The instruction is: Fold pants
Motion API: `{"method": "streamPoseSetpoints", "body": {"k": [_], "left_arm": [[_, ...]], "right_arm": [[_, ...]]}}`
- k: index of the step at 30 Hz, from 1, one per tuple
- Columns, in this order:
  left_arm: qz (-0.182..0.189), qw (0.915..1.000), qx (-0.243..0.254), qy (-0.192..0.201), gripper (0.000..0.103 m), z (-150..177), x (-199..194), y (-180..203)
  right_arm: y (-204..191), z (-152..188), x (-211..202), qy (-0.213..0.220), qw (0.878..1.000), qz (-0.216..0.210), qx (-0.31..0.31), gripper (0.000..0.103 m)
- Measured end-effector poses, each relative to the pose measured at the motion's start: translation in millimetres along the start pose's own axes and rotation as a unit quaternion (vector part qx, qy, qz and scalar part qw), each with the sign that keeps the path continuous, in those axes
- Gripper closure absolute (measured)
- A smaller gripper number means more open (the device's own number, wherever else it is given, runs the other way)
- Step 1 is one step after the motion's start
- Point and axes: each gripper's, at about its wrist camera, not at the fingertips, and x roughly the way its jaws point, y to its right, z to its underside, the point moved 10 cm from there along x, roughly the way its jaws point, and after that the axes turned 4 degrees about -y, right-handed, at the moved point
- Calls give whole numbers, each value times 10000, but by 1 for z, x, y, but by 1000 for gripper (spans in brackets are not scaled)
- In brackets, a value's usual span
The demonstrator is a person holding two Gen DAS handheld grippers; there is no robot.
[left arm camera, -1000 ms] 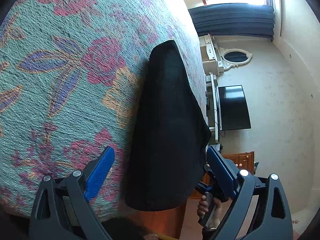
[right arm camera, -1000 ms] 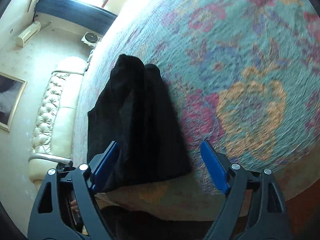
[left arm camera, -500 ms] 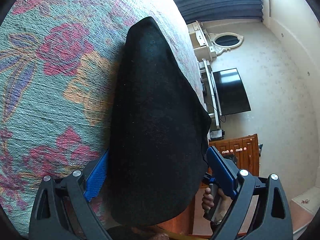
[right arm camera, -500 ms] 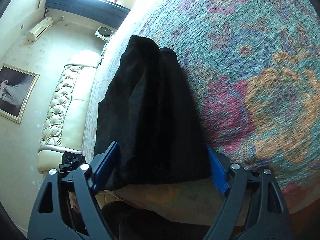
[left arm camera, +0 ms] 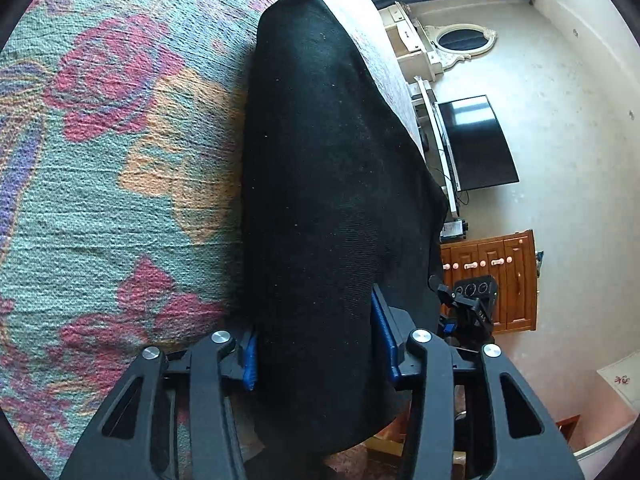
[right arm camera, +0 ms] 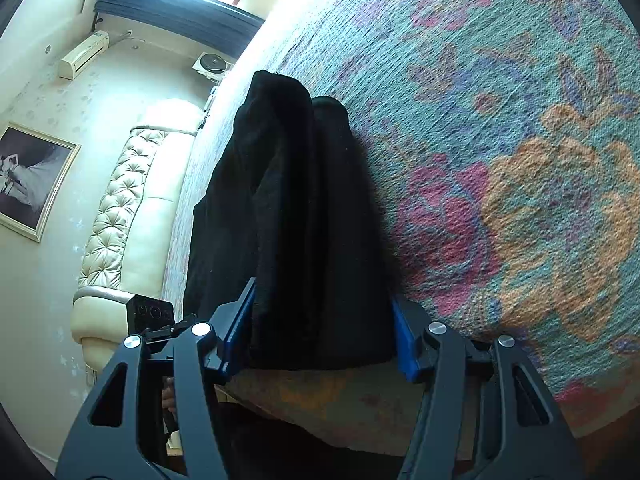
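The black knit pants [left arm camera: 320, 200] lay folded lengthwise in a long narrow strip on the teal woven bedspread with pink and orange flowers [left arm camera: 120, 200], running from 6 o'clock up toward 12 o'clock in both wrist views, along the edge of the bed. In the right wrist view the black knit pants [right arm camera: 304, 220] showed two stacked layers with rounded far ends. The left gripper [left arm camera: 316, 344] had its blue-padded fingers [left arm camera: 250, 356] narrowed against both sides of the near end of the fabric, pinching it. The right gripper [right arm camera: 320, 340] likewise clamped the other near end, its blue pads [right arm camera: 402, 340] pressed to the cloth. In the left view, a dark flat television [left arm camera: 476, 144] stood at 3 o'clock, a wooden cabinet [left arm camera: 504, 276] at 4 o'clock. In the right view, a cream tufted headboard [right arm camera: 120, 224] sat at 9 o'clock.
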Motion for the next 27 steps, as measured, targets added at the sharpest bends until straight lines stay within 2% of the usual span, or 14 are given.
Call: {"method": "streamPoseSetpoints", "body": {"k": [2, 4, 8, 12, 18, 27], "left_arm": [[38, 10000, -3, 92, 68, 1, -3, 0], [-73, 9998, 94, 178, 70, 2, -5, 3], [-296, 9989, 188, 299, 72, -2, -10, 10], [-366, 9986, 138, 367, 72, -2, -17, 7], [-369, 9979, -76, 536, 72, -2, -32, -6], [-572, 9943, -230, 872, 72, -6, -66, -21]], "right_arm": [[-3, 0, 1, -5, 10000, 9, -22, 47], [-6, 1, 2, 33, 10000, 6, -13, 50], [-14, 1, 4, 113, 9999, -21, 30, 57], [-27, 0, 11, 138, 9999, -46, 18, 62], [-46, 0, 25, 41, 9998, -170, -38, 63], [-79, 5, 64, -332, 9985, -299, -306, 63]]}}
